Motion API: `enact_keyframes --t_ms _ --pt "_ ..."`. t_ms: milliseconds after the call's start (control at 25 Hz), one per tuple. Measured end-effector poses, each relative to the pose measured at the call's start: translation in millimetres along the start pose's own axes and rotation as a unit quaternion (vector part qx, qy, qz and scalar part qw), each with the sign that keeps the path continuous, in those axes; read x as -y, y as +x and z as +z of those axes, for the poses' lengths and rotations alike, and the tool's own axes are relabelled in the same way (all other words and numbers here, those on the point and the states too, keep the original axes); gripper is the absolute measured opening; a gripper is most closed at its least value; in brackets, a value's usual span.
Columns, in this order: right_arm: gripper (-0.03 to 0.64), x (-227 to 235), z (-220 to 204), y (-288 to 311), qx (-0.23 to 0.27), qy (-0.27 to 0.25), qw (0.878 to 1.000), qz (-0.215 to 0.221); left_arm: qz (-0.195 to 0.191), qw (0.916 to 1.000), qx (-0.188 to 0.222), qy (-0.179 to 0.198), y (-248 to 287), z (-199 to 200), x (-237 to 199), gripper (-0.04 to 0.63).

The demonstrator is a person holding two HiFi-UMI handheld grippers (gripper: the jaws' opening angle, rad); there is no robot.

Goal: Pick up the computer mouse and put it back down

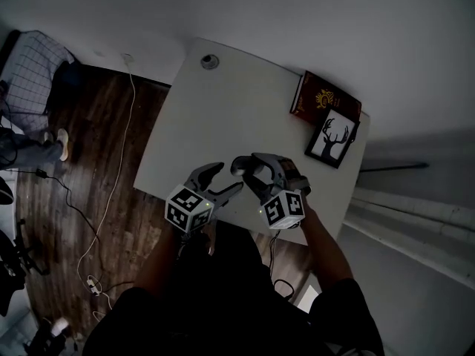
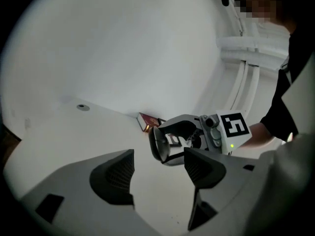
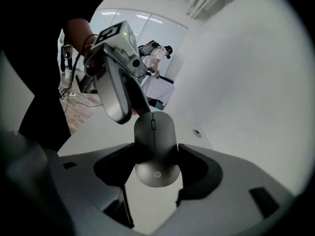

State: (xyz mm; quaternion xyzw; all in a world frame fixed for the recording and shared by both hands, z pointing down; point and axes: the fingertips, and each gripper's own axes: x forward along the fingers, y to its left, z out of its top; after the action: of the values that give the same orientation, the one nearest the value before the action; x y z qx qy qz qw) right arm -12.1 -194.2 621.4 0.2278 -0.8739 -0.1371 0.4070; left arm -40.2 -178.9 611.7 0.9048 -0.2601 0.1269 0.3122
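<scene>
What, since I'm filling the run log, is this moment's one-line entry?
left tongs: open, empty | right tongs: shut on computer mouse | computer mouse: tilted above table

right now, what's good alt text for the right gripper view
A dark grey oval computer mouse is gripped by its sides between the jaws of the right tool, over a white table. Just beyond it, the grey left tool reaches in from the upper left.
</scene>
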Motion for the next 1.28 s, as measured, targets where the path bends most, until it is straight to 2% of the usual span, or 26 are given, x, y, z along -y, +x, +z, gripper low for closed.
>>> enact_keyframes --t_ms 160,480,560,600,640,840,1000,1120,1280 --pt "0.282 0.4 11.5 -11.6 0.012 -0.054 0.998 -0.021 -0.081 0.9963 0.017 -0.023 17.0 24.5 15.2 0.308" --pt "0.282 2.2 28.6 -19.3 0.023 -0.148 0.987 -0.061 -0.110 0.9928 0.024 -0.040 31.5 29.3 22.6 0.290" --pt "0.284 1.3 33.1 -18.6 0.024 -0.165 0.984 -0.064 -0.110 0.9926 0.033 -0.038 30.4 32.5 22.6 0.222" --pt "0.283 0.6 34.6 -17.9 0.024 -0.170 0.983 -0.065 -0.109 0.9926 0.039 -0.038 29.2 33.9 21.9 0.152" --pt "0.282 0.0 35.7 -17.3 0.024 -0.174 0.982 -0.066 -0.108 0.9924 0.044 -0.038 27.8 34.9 21.2 0.137" --pt "0.284 -0.7 41.0 -15.9 0.022 -0.205 0.975 -0.078 -0.103 0.9925 0.056 -0.035 21.9 37.1 19.7 0.133" --pt "0.284 2.6 46.9 -20.8 0.032 -0.225 0.967 -0.118 -0.093 0.9922 0.071 -0.043 15.7 43.4 16.2 0.133" --pt "0.284 10.6 51.1 -30.6 0.033 -0.195 0.969 -0.146 -0.075 0.9924 0.087 -0.045 4.1 50.5 9.1 0.132" --pt "0.268 20.3 56.0 -44.1 0.035 -0.132 0.976 -0.168 -0.034 0.9934 0.107 -0.021 -17.7 60.6 0.3 0.132"
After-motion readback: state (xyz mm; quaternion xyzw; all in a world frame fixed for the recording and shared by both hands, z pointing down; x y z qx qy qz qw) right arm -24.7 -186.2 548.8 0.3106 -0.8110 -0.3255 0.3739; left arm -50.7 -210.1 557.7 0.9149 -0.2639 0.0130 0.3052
